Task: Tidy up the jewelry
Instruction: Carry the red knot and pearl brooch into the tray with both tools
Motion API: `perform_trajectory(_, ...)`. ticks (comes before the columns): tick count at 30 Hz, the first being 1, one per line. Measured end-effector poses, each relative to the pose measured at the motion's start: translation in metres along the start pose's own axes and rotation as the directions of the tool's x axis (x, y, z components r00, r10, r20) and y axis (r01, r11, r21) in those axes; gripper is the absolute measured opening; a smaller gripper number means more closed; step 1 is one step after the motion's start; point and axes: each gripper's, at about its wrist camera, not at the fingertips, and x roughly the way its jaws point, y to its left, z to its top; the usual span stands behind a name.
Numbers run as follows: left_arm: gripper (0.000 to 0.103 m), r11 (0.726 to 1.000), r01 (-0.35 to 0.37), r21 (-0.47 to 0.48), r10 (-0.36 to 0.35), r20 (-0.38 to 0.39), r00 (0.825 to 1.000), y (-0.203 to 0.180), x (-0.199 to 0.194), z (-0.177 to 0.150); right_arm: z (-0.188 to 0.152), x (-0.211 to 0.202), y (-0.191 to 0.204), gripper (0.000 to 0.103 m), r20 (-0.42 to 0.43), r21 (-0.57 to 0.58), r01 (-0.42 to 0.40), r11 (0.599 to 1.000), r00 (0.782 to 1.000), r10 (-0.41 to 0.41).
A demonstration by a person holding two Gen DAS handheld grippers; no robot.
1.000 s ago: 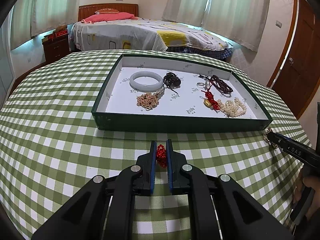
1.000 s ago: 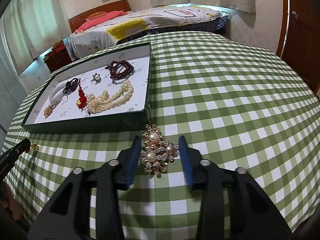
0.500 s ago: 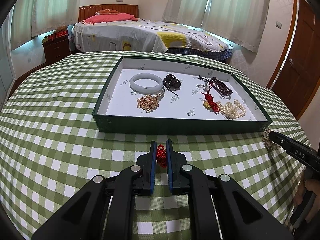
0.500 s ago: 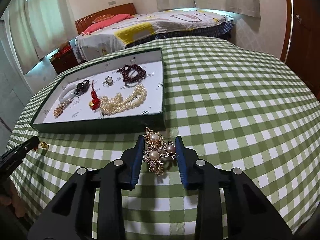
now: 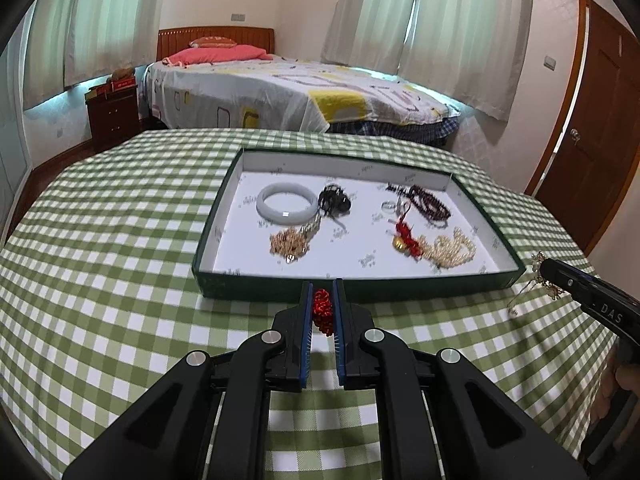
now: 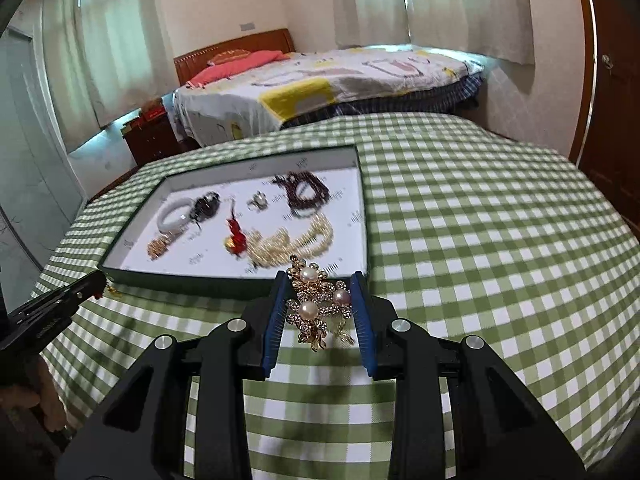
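Note:
My left gripper [image 5: 322, 292] is shut on a small red knotted charm [image 5: 322, 311], held above the checked tablecloth just in front of the green tray [image 5: 352, 290]. My right gripper [image 6: 319, 284] is shut on a gold pearl brooch [image 6: 318, 306], lifted near the tray's front right corner [image 6: 362, 276]. The white-lined tray holds a white bangle [image 5: 286, 203], a black piece [image 5: 335, 202], a gold chain [image 5: 289, 243], dark red beads [image 5: 430, 204], a red tassel charm [image 5: 406, 236] and a pearl strand [image 5: 452, 250].
The round table has a green checked cloth [image 5: 100, 240]. A bed [image 5: 300, 96], a nightstand [image 5: 114, 114] and a wooden door [image 5: 592, 152] stand beyond it. The right gripper's tip with the brooch shows at the left view's right edge [image 5: 560, 276].
Both grippers have risen and moved toward the tray with their pieces. The right gripper's jaws have closed on the brooch and lifted it off the cloth.

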Motion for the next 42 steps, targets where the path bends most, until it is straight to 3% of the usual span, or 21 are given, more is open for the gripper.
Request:
perform_trajectory(9,0.01,0.999,0.045,0.016,-0.046,0.106,0.993,-0.011,-0.023,0.039,0.03,-0.025,0.019,0.031,0.096,-0.032,-0.045,0.998,0.994,0.048)
perform_trajectory(25,0.01,0.991,0.111,0.072,-0.127,0.276,0.953,-0.038,-0.028,0.121,0.103,-0.024,0.047,0.031,0.244,-0.087,-0.101,0.991,0.962,0.12)
perform_trajectory(32,0.01,0.994,0.08,0.072,-0.094,0.216,0.972,-0.039,0.015,0.111,0.102,0.023,0.044,0.031,0.194,-0.071,-0.105,0.992,0.974,0.117)
perform_trajectory(37,0.01,0.997,0.057,0.047,-0.061,0.108,0.992,-0.033,0.062,0.09,0.086,0.07,0.043,0.031,0.116,-0.065,-0.102,0.993,0.987,0.109)
perform_trajectory(42,0.01,0.999,0.03,0.038,-0.03,0.016,0.999,-0.026,0.098,0.072,0.071,0.114,0.046,0.031,0.026,-0.071,-0.097,0.993,0.995,0.099)
